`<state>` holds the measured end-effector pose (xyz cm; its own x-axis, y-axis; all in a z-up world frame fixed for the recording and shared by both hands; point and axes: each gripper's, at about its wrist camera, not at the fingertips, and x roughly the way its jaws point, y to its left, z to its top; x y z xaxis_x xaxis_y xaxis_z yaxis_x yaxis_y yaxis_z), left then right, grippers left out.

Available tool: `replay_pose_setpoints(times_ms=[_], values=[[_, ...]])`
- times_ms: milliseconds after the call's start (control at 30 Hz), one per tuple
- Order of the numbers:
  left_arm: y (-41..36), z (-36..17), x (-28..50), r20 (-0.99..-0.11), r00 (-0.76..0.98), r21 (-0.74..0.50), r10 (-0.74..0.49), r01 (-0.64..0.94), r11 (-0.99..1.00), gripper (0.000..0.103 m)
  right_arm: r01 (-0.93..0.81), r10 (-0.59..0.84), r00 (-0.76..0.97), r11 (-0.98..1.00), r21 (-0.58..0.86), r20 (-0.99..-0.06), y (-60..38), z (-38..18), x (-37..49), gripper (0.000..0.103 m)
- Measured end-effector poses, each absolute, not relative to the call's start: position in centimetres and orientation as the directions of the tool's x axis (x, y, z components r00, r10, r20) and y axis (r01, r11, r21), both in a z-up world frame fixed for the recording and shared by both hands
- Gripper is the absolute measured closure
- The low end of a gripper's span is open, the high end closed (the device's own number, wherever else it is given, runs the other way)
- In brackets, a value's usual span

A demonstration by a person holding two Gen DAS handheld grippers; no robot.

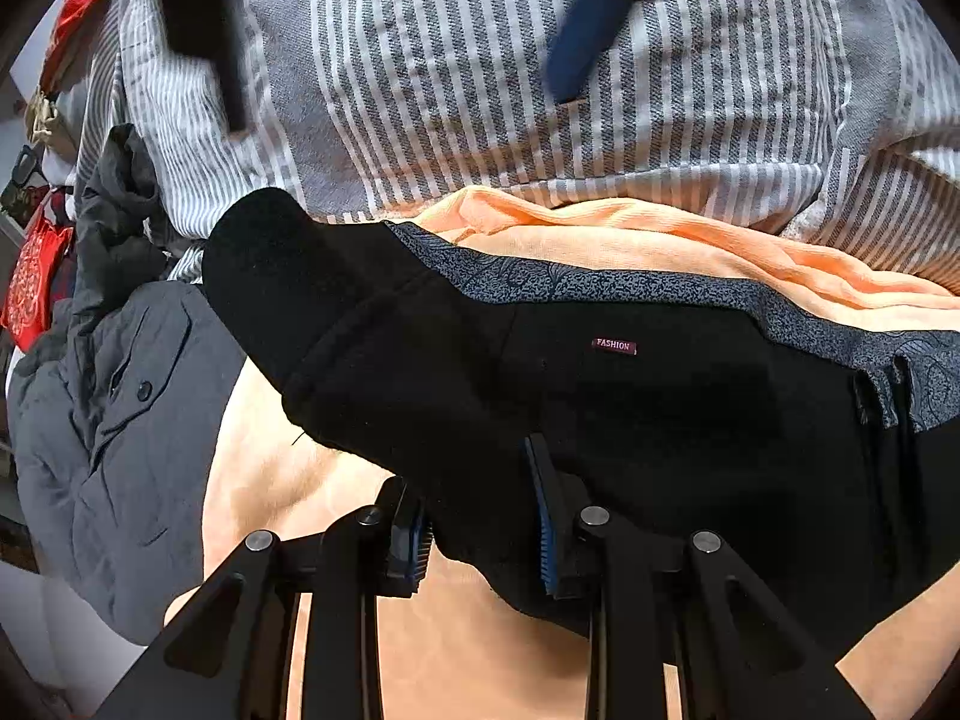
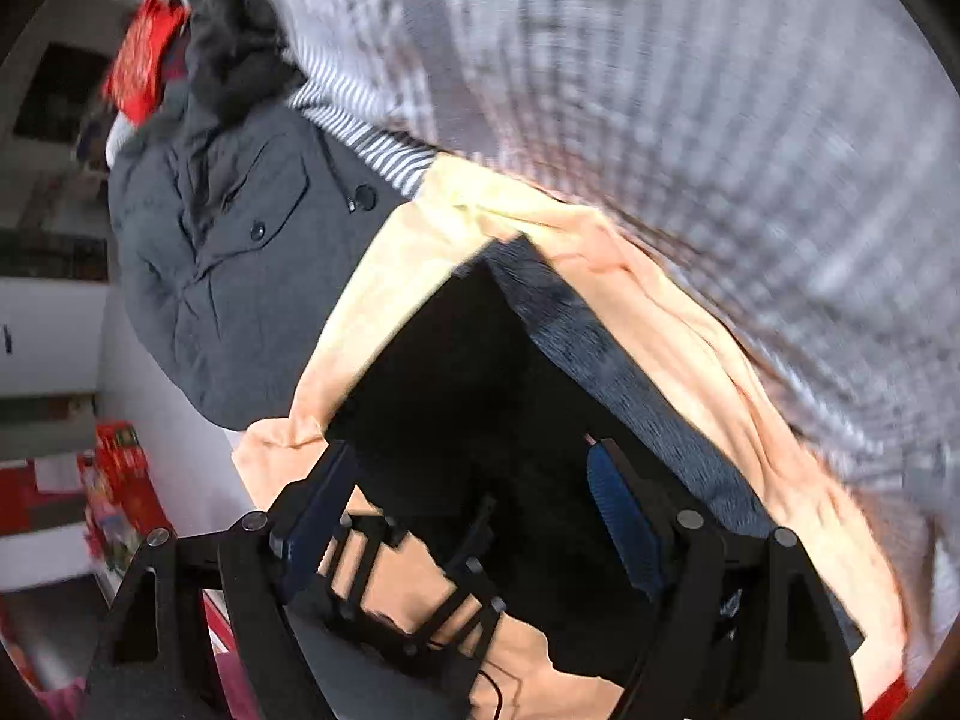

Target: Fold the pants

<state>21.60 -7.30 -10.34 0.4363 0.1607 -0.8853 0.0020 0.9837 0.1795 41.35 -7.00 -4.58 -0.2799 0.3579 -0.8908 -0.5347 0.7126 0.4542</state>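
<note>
Black pants [image 1: 540, 372] with a grey patterned waistband [image 1: 600, 285] and a small "FASHION" label lie on an orange blanket [image 1: 660, 234]. A folded leg end sticks out at the left. My left gripper [image 1: 483, 516] is open, its blue-padded fingers on either side of the pants' near edge. In the right wrist view the pants [image 2: 456, 396] show dark and blurred. My right gripper [image 2: 468, 498] is open above them, and the left gripper's black frame [image 2: 414, 588] shows below it.
A grey jacket [image 1: 108, 432] lies left of the blanket, also in the right wrist view [image 2: 228, 276]. A grey-and-white striped quilt [image 1: 540, 90] fills the far side. Red bags [image 1: 36, 288] and red boxes [image 2: 120, 480] sit at the left.
</note>
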Motion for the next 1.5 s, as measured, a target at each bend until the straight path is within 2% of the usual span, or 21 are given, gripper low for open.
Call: replay_pose_setpoints(times_ms=[233, 433, 467, 500, 533, 567, 633, 800, 1167, 1500], values=[[-8.0, -10.5, 21.8, -0.886, 0.433, 0.184, 0.164, 0.004, 0.983, 0.074, -0.582, 0.193, -0.450, 0.677, 0.450, -0.872, -0.7, -8.0, 40.5, 0.020], [-8.5, -10.6, 21.7, -0.879, 0.439, 0.215, 0.186, 0.016, 0.976, 0.074, -0.635, 0.026, -0.510, 0.663, 0.397, -0.860, 1.5, -11.7, 39.0, 0.020], [-8.5, -10.6, 21.7, -0.880, 0.438, 0.214, 0.185, 0.016, 0.977, 0.074, -0.640, 0.011, -0.506, 0.666, 0.383, -0.862, 1.4, -12.2, 39.0, 0.030], [-8.5, -10.6, 21.7, -0.882, 0.436, 0.209, 0.182, 0.015, 0.978, 0.074, -0.642, 0.007, -0.502, 0.667, 0.378, -0.865, 1.2, -12.4, 38.9, 0.044], [-8.5, -10.6, 21.7, -0.885, 0.431, 0.199, 0.174, 0.014, 0.980, 0.074, -0.638, 0.018, -0.502, 0.667, 0.385, -0.865, 0.9, -12.4, 38.9, 0.069], [-8.5, -10.5, 21.7, -0.884, 0.435, 0.198, 0.173, 0.014, 0.980, 0.074, -0.638, 0.040, -0.489, 0.665, 0.388, -0.871, 0.6, -12.1, 38.9, 0.076], [-8.9, -10.0, 21.6, -0.881, 0.444, 0.193, 0.163, 0.022, 0.981, 0.074, -0.646, 0.100, -0.454, 0.647, 0.405, -0.885, -0.5, -11.1, 39.0, 0.081], [-10.2, -8.2, 21.2, -0.869, 0.478, 0.176, 0.133, 0.047, 0.983, 0.074, -0.568, 0.262, -0.426, 0.667, 0.482, -0.866, -5.0, -9.0, 39.9, 0.082], [-15.5, -3.2, 19.6, -0.841, 0.541, 0.115, 0.019, 0.145, 0.983, 0.074, -0.338, 0.629, -0.317, 0.624, 0.704, -0.710, -18.5, -4.8, 39.9, 0.082], [-23.7, -0.1, 17.9, -0.856, 0.503, 0.048, -0.121, 0.310, 0.949, 0.074, -0.196, 0.797, -0.130, 0.562, 0.803, -0.590, -32.8, -2.1, 37.2, 0.082]])
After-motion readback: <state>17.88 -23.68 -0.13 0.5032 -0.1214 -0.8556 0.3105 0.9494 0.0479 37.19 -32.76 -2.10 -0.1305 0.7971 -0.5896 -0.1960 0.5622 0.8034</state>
